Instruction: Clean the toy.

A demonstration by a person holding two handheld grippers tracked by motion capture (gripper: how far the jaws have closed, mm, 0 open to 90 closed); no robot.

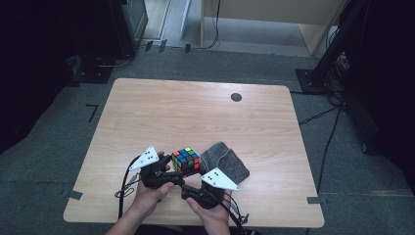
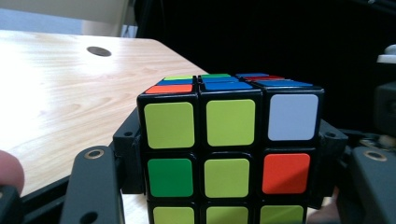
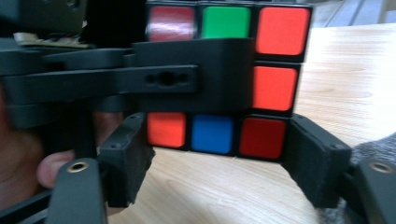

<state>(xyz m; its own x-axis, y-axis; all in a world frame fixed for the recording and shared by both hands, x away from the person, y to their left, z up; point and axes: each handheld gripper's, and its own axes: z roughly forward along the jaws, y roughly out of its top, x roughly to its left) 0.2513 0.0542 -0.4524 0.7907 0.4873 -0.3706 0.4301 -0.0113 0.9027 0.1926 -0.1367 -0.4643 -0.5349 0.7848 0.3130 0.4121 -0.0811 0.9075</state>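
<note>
We grasp the cube [image 1: 186,161] in both grippers, left [image 1: 166,165] and right [image 1: 192,185]; next, we judge, twist its bottom layer squarely.

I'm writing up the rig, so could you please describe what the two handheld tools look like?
Both are matte black. The left tool and right tool each carry a pale grey three-cornered plate on top, dotted with small dark marks, and trail a black cable. Their jaws are blocky, with brass-coloured screw eyelets. The person's forearms are bare, with no sleeves in sight.
</note>
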